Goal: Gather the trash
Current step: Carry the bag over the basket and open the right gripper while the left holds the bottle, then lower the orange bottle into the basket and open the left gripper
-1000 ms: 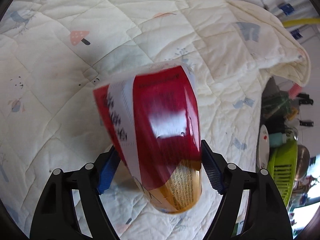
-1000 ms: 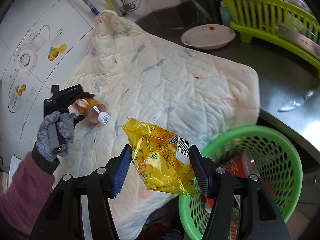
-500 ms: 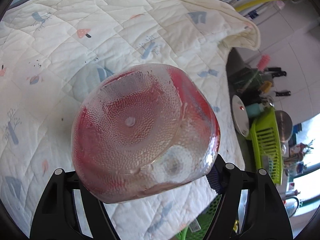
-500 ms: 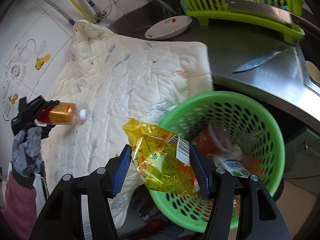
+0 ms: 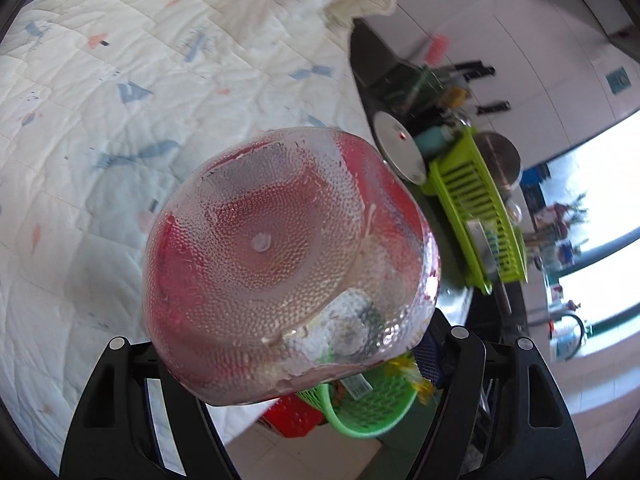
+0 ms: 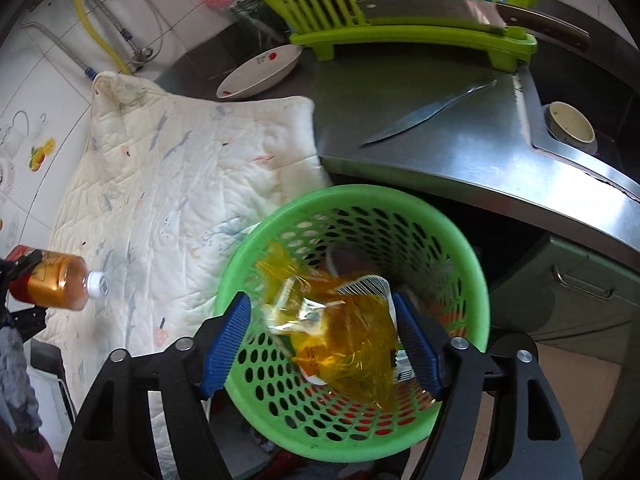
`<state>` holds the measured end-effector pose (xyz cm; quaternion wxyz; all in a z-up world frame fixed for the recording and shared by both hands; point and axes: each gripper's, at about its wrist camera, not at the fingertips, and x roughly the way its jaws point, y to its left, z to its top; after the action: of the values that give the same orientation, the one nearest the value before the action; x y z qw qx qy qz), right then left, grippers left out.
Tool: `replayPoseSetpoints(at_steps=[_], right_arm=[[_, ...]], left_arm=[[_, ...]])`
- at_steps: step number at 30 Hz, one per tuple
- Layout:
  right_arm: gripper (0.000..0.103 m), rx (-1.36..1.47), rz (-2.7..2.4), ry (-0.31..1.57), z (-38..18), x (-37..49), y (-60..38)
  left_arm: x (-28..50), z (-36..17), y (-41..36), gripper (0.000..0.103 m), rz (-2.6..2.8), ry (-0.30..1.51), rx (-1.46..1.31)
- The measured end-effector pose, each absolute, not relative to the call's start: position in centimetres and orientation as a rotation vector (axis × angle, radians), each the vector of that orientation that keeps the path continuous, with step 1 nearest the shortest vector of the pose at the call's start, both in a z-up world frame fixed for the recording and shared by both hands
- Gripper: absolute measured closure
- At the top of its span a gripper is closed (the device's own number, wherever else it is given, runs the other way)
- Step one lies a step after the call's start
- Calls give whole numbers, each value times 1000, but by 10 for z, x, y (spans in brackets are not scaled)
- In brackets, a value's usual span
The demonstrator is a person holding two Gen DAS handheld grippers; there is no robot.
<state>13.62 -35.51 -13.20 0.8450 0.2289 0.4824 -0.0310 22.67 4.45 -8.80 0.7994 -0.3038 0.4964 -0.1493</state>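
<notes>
A plastic bottle with a red label and amber liquid fills the left wrist view, base toward the camera. My left gripper is shut on it above the quilt, its fingertips hidden behind the bottle. The right wrist view shows the same bottle at the far left, white cap pointing right. My right gripper hangs over the green mesh basket. Its jaws are opening, and a crumpled yellow wrapper sits loose between the blue pads, clear of the left one. Other trash lies in the basket.
A cream quilt covers the surface left of the basket. The steel counter behind carries a knife, a white plate, a green dish rack with a cleaver, and a small bowl.
The right gripper moved from the quilt's edge to over the basket and spread its jaws, loosening the wrapper. The left gripper lifted the bottle and carried it toward the basket, base turning to the camera.
</notes>
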Motion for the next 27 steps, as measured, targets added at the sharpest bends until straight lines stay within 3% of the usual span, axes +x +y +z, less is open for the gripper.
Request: replayPoseSetpoints(at_steps=[13,27], right_arm=[[22,406,-82,936,-103,94,-366],[17,357,-74,863,-79,47,-355]], left_arm=[[199,-98,-65,31,-507,1155,-470],[192,-156,-163,29,-580,1316,-255]])
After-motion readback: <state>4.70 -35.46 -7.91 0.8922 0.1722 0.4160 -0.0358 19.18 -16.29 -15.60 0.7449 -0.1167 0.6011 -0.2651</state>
